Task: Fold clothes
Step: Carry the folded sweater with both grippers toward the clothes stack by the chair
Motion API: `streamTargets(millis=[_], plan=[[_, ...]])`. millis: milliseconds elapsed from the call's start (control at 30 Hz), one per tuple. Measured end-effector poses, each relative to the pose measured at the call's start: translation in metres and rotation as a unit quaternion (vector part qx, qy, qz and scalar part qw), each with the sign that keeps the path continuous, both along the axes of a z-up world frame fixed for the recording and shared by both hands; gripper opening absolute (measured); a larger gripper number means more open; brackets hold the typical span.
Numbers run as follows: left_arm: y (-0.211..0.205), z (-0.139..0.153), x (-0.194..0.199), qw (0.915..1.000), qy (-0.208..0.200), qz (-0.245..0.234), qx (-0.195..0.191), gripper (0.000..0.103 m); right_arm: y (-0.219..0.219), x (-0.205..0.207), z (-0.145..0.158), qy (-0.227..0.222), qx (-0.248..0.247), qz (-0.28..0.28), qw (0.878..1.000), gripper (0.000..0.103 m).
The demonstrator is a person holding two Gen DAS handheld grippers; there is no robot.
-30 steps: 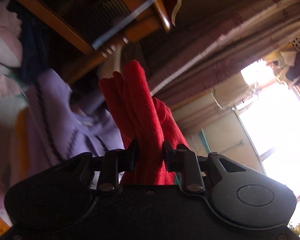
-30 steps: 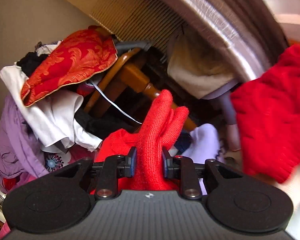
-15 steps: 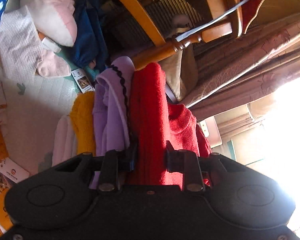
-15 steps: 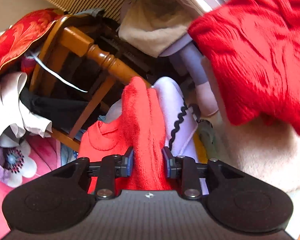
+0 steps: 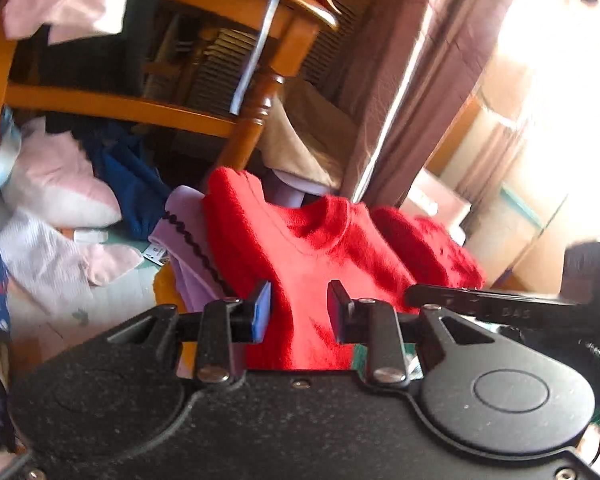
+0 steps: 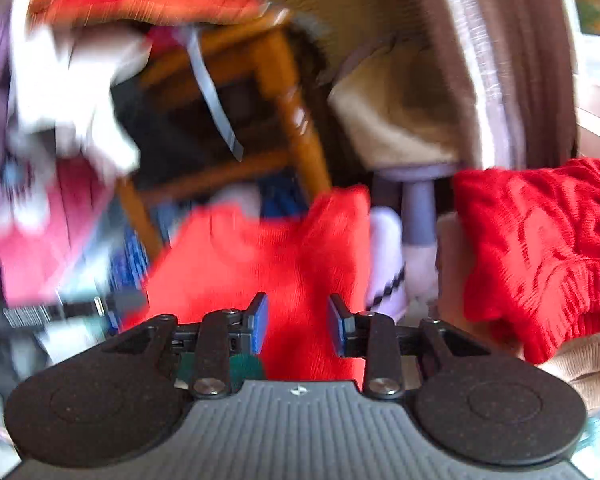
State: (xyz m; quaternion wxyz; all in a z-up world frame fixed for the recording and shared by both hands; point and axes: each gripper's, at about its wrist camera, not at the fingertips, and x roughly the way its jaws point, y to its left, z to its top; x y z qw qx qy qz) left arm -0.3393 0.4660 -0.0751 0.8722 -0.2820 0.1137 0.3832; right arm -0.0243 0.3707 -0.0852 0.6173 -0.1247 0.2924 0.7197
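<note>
Both grippers hold the same red sweater (image 5: 300, 256), each clamped on a fold of its knit. On the left gripper (image 5: 299, 312) the jaws stand partly apart with the red cloth bunched between them, filling the gap and pressed by both pads. The right gripper (image 6: 298, 320) grips the sweater the same way; its jaws have just been opening a little, yet the fabric still fills the space between its blue-faced pads. From the left wrist view the sweater's collar points away from the camera, and the garment spreads over a lilac garment (image 5: 188, 248) with dark zigzag trim, which lies on a pile of other clothes. A second piece of red knit (image 6: 540, 248) lies off to the right, on something beige. Behind the sweater stands a wooden chair (image 5: 256, 128) with clothes heaped on it and a pale strap (image 5: 256, 52) hanging from its seat. Pink and blue clothes lie under and beside the chair. A brown curtain (image 5: 404, 92) hangs at the right beside a very bright window. The right wrist view is blurred on its left side.
</note>
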Motion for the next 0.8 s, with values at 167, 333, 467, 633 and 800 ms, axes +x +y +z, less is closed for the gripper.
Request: streamTargets(millis=[167,333,467,633,800], plan=[[-0.015,0.012,0.01,0.9948,0.055,0.0,0.086,0.027,0.009,-0.009,-0.014,-0.002,0.003,-0.014,1.0,0.033],[-0.003,-0.011,0.036,0.9899,0.12,-0.027,0.071,0.027,0.01,-0.003,-0.028,-0.011,0.008,-0.019,1.0,0.033],[0.01,-0.022,0.03,0.9936,0.103,-0.007,0.044,0.027,0.023,0.001,-0.036,-0.009,-0.006,-0.018,1.0,0.031],[0.006,-0.008,0.025,0.996,0.086,0.002,0.025,0.042,0.018,0.001,-0.019,0.002,-0.003,-0.024,1.0,0.037],[-0.009,0.019,0.026,0.9967,0.078,0.016,-0.009,0.068,0.005,0.007,0.014,-0.018,-0.038,-0.016,0.999,0.055]])
